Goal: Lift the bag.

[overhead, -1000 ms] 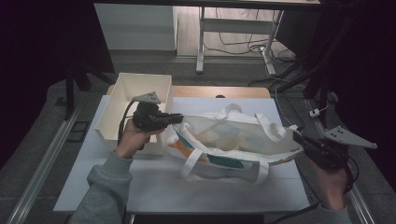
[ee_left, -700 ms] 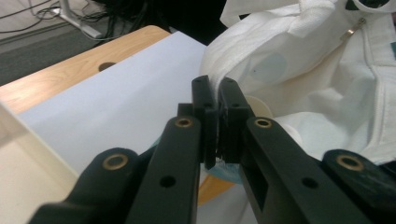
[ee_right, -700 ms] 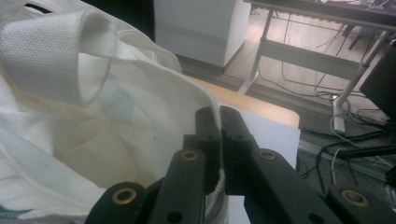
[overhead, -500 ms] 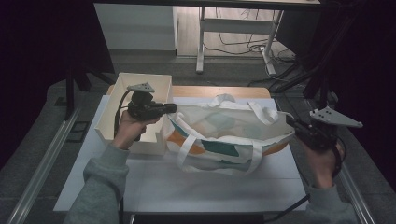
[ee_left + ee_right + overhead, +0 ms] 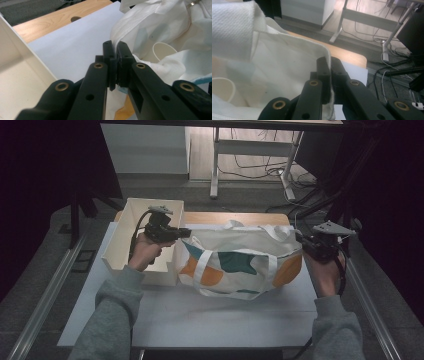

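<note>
A white tote bag [image 5: 240, 262] with orange and teal patches lies on the white table top [image 5: 225, 317]. My left gripper [image 5: 186, 233] is shut on the left end of the bag's rim. In the left gripper view the jaws [image 5: 116, 47] pinch the white fabric [image 5: 150, 27]. Inside the bag's mouth sits a pale paper cup [image 5: 163, 51]. At the bag's right end, my right gripper [image 5: 300, 241] is shut on the rim. In the right gripper view the hem [image 5: 294, 45] runs between the jaws [image 5: 329, 62], and the cup [image 5: 222, 90] shows at the lower left. The bag's mouth is pulled taut between the two grippers.
An open white box [image 5: 127, 235] stands at the table's left, right beside my left hand; its wall [image 5: 15, 75] fills the lower left of the left gripper view. A wooden table edge [image 5: 240, 217] lies behind the bag. Desk legs and cables [image 5: 260, 165] are on the floor beyond.
Both hands have moved away from the person, the right one farther. The bag has gone with them, and its rim has been drawn straighter and tauter.
</note>
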